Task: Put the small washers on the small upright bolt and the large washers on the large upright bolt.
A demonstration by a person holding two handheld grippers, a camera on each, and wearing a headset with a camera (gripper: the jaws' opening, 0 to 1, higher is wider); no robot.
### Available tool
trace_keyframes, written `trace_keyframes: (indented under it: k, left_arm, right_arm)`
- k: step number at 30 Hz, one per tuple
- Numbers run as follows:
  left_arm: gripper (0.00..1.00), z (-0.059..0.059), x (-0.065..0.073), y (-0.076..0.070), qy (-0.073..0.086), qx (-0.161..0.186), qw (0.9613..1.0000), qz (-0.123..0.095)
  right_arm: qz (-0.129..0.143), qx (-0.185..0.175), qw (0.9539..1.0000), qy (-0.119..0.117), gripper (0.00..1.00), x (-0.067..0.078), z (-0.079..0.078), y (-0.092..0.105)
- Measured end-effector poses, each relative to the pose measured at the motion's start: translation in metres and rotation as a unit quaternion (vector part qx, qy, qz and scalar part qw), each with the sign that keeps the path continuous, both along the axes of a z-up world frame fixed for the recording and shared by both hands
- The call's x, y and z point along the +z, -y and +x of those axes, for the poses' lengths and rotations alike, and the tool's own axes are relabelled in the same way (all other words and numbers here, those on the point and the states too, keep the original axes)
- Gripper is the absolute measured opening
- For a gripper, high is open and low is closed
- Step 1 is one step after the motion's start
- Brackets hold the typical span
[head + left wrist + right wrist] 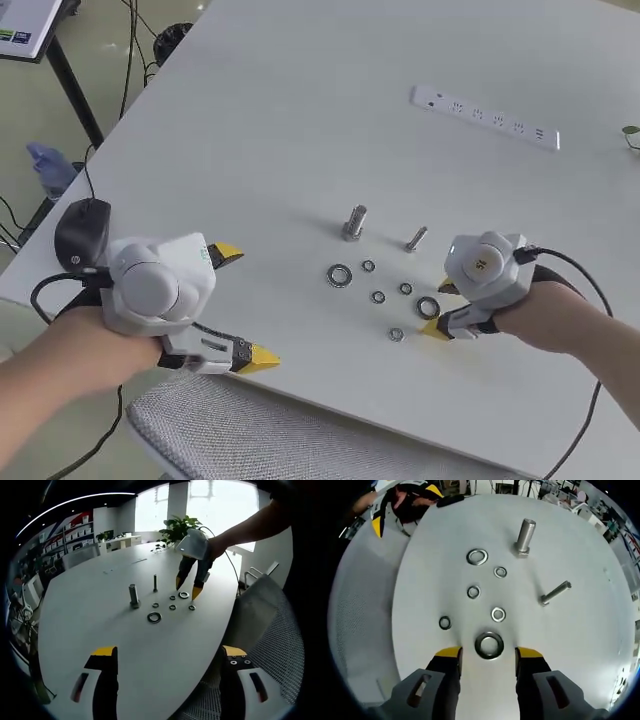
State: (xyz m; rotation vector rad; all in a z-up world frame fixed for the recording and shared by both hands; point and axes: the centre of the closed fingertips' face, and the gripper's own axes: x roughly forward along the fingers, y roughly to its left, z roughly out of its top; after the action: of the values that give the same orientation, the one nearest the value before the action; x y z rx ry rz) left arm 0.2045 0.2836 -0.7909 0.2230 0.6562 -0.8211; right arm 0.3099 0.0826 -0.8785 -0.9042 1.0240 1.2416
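No washer is seated yet: 2 large washers [339, 275] and 4 small washers [378, 297] are left loose on the tabletop [300, 120], towards its near edge, beside the large bolt [355, 222] and small bolt [417, 239]. The right gripper [438, 310] fingers [451, 655] are spread astride 1 large washer [489, 645]. The left gripper [245, 303] fingers [104, 652] are held apart, empty.

The white table [300, 120] is bearing one large washer [489, 645] between the tips of the right gripper [438, 308]; five washers [339, 274] and two bolts [354, 222] are lying beyond.
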Motion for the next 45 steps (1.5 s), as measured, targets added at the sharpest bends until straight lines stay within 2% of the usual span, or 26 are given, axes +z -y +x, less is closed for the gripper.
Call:
trace_keyframes:
  k: [9, 24, 30, 35, 38, 41, 45]
  left_arm:
    - [0.83, -0.001, -0.002, 0.001, -0.003, 0.001, 1.0000, -0.001]
    - [0.80, -0.004, -0.006, 0.005, -0.008, -0.002, 1.0000, 0.001]
    - [0.80, -0.008, -0.007, 0.008, -0.009, -0.005, 0.9999, 0.002]
    - [0.79, -0.011, -0.006, 0.010, -0.009, -0.005, 0.9999, 0.001]
    - [0.78, -0.013, -0.006, 0.010, -0.009, -0.012, 0.9998, 0.010]
    - [0.77, -0.012, -0.002, 0.012, -0.004, -0.010, 0.9999, 0.006]
    - [0.77, -0.012, 0.002, 0.015, 0.000, -0.009, 0.9999, 0.005]
  right_arm:
    - [-0.005, 0.010, 0.9999, 0.001, 0.43, 0.000, -0.001, 0.000]
    - [-0.045, 0.049, 0.9978, -0.001, 0.34, -0.001, -0.002, -0.004]
    - [-0.054, 0.041, 0.9977, 0.000, 0.30, -0.001, -0.001, -0.005]
    - [-0.078, 0.032, 0.9964, -0.005, 0.27, -0.003, -0.002, -0.005]
    - [-0.089, 0.031, 0.9956, -0.004, 0.25, -0.002, -0.003, -0.004]
    - [-0.087, 0.030, 0.9958, -0.005, 0.24, -0.001, -0.002, -0.003]
    - [-0.080, 0.047, 0.9957, -0.003, 0.23, -0.001, -0.002, -0.002]
